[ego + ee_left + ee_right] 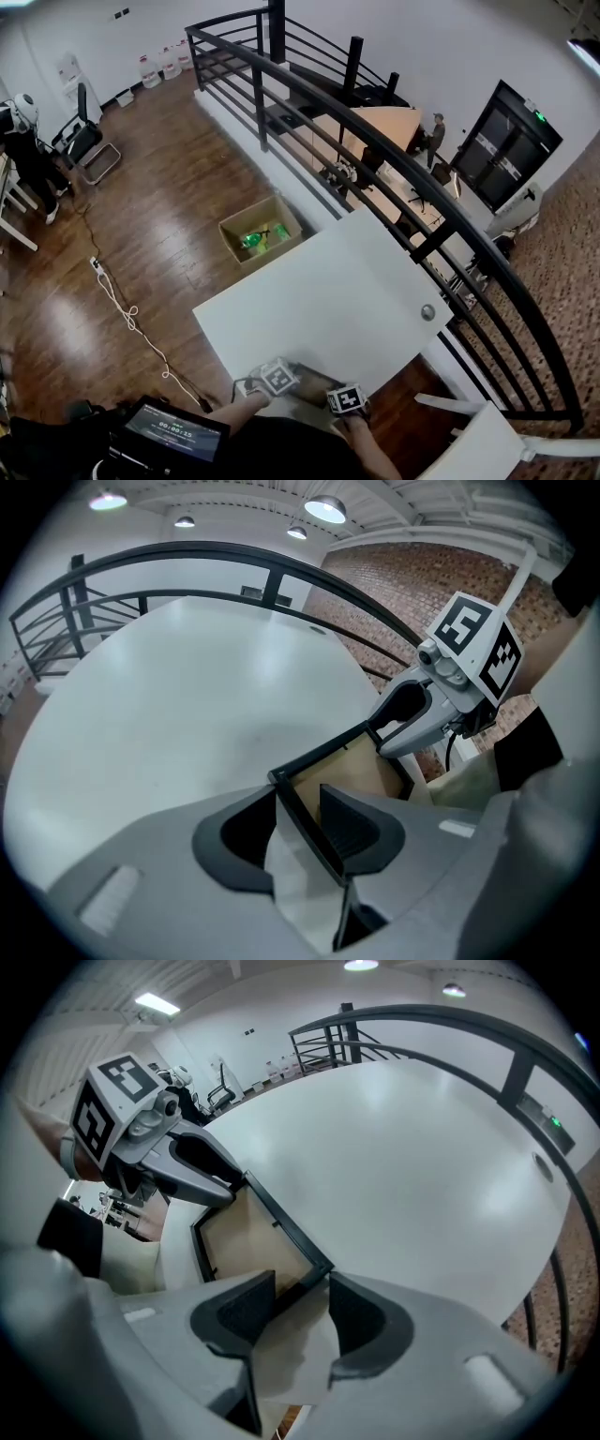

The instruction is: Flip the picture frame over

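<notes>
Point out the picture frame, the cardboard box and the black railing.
picture frame [246, 1241], right gripper view, on its brown backing.
cardboard box [272, 251], head view, on its near wall.
black railing [178, 548], left gripper view, on its top rail.

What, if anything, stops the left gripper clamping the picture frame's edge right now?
Probably nothing, so yes: the black edge of the picture frame runs between the open jaws of the left gripper. The right gripper sits at the frame's far corner, out of its way.
</notes>
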`<move>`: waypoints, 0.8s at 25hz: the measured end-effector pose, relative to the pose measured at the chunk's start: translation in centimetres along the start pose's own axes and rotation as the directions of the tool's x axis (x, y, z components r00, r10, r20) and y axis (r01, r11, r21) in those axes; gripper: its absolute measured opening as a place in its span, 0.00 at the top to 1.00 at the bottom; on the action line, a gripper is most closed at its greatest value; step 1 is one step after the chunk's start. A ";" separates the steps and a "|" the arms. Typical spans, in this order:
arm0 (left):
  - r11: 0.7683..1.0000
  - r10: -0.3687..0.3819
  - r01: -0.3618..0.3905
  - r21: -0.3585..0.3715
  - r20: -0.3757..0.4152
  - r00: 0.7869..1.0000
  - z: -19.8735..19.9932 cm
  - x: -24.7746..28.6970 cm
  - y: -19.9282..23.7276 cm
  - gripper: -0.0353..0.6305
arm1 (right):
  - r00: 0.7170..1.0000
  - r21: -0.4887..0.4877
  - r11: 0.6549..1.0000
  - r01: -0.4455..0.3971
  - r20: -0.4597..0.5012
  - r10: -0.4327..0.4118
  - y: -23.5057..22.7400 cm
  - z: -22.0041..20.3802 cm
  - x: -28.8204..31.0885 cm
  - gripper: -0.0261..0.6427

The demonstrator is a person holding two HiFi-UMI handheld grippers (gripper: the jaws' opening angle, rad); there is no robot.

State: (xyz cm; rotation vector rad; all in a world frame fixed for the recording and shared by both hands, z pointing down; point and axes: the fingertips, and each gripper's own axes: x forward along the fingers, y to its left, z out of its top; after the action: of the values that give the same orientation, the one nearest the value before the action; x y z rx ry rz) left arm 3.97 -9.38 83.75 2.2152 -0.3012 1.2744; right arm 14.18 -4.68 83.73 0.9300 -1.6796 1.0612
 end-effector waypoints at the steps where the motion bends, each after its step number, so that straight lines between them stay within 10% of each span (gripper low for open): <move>1: 1.000 0.003 -0.003 0.003 0.008 1.000 0.0 -0.1 0.0 0.71 | 1.000 0.008 1.000 0.005 0.007 -0.005 0.0 0.0 -0.1 0.72; 20: 0.998 0.056 -0.064 0.014 0.315 0.948 5.4 -6.8 -0.3 0.83 | 0.934 0.067 0.994 0.088 0.341 -0.106 -1.1 4.1 -7.6 0.73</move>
State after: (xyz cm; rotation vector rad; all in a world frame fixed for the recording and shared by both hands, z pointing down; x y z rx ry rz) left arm 4.45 -12.79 75.71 2.4457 -0.4802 0.9540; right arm 16.25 -7.97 75.95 1.2777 -1.8724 0.9162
